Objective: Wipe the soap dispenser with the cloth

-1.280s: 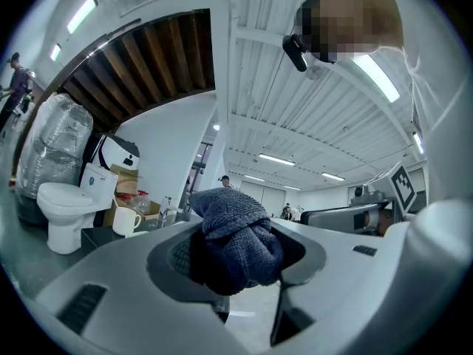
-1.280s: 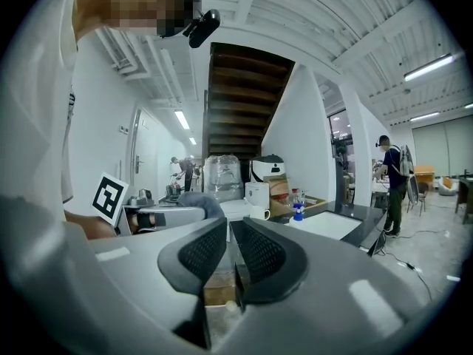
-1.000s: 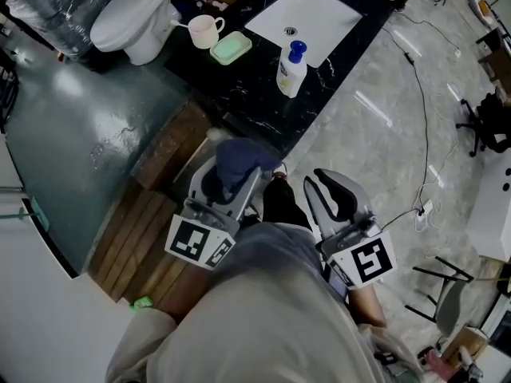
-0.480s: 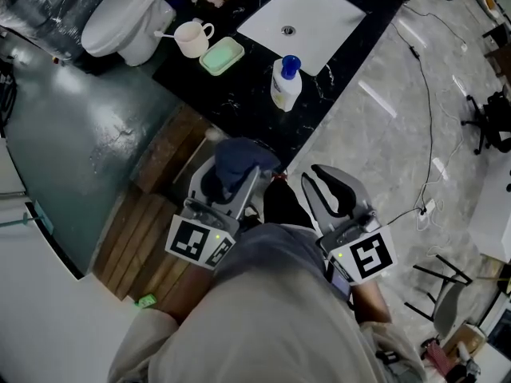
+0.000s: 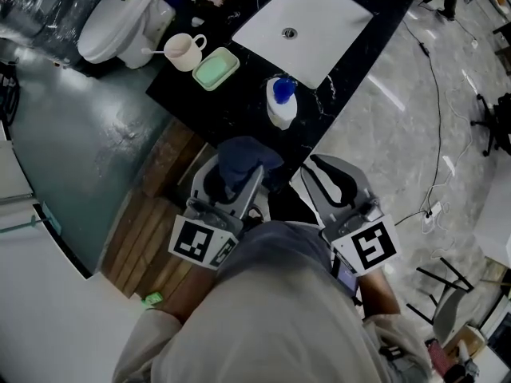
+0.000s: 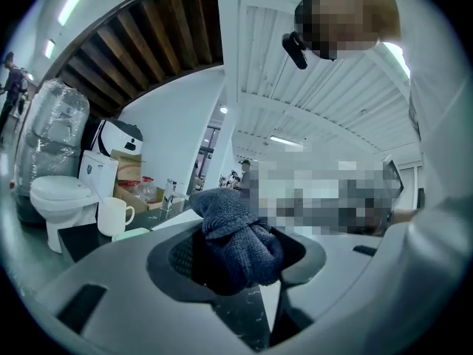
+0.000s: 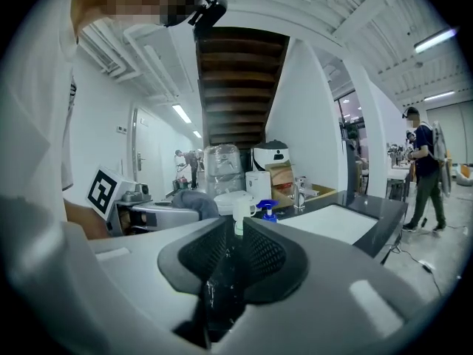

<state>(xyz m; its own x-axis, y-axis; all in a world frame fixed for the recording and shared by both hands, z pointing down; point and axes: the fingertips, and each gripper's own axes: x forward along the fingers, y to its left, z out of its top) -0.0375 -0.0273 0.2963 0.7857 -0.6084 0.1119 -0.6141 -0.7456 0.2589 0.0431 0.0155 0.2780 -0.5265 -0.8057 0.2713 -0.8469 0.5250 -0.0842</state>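
The soap dispenser (image 5: 280,103), a white bottle with a blue pump, stands on the black counter (image 5: 239,106) by the white sink (image 5: 307,18). My left gripper (image 5: 239,170) is shut on a bunched dark blue cloth (image 5: 243,156), just short of the counter's near edge. In the left gripper view the cloth (image 6: 235,242) fills the space between the jaws of the left gripper (image 6: 236,237). My right gripper (image 5: 329,178) hovers to the right of it, holding nothing, its jaws only a narrow slit apart. In the right gripper view the dispenser's blue pump (image 7: 267,210) shows just beyond the right gripper (image 7: 236,235).
A white cup (image 5: 184,52) and a green soap dish (image 5: 215,68) sit on the counter left of the dispenser. A toilet (image 5: 116,22) stands further left. Wooden boards (image 5: 148,222) lie on the floor below. A person (image 7: 420,168) walks at the far right.
Both grippers have moved forward towards the counter, so the dispenser and sink now lie closer to them. The cloth stays gripped in the left gripper; the right jaws look unchanged.
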